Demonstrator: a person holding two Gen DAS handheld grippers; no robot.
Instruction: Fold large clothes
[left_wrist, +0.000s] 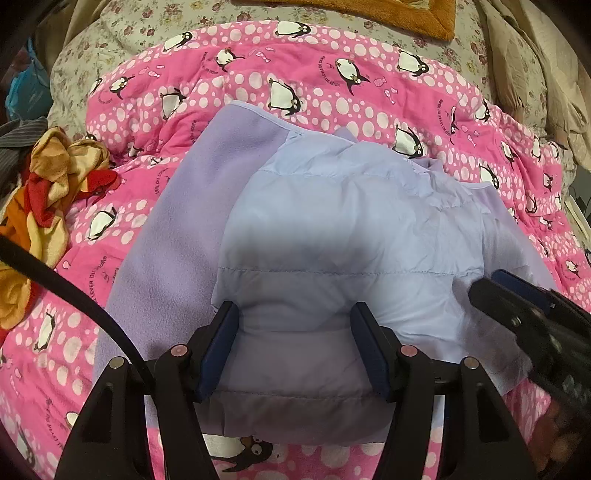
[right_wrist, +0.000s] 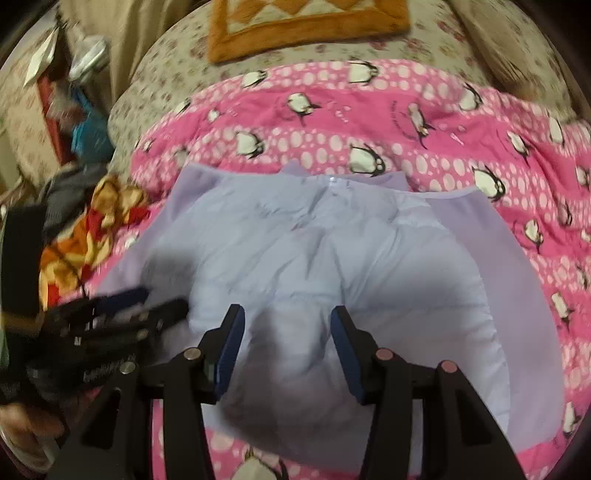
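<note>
My left gripper (left_wrist: 291, 314) hangs over the lavender padded jacket (left_wrist: 332, 236), its two blue-padded fingers spread wide with the puffy quilted fabric bulging up between them; nothing is pinched, so it is released. In the right wrist view my right gripper (right_wrist: 286, 317) stands the same way, fingers parted above the pale shell of the jacket (right_wrist: 295, 240), grasping nothing. Whether the pads actually touch the cloth, I cannot tell.

The jacket lies in the middle of the pink penguin quilt (left_wrist: 332, 85), partly folded in on itself, with a band of its darker fleece lining (left_wrist: 177, 229) exposed toward 9 o'clock in the left wrist view and another strip of lining toward 3 o'clock in the right wrist view. Each gripper shows in the other's camera: the right one enters at 4 o'clock in the left view, the left one at 8 o'clock in the right view, blurred.

A crumpled orange, red and yellow cloth (left_wrist: 51, 192) sits on the quilt at 9 o'clock, just beside the jacket. An orange-bordered mat (right_wrist: 306, 26) lies at 12 o'clock on the flowered bedcover (right_wrist: 166, 74).
</note>
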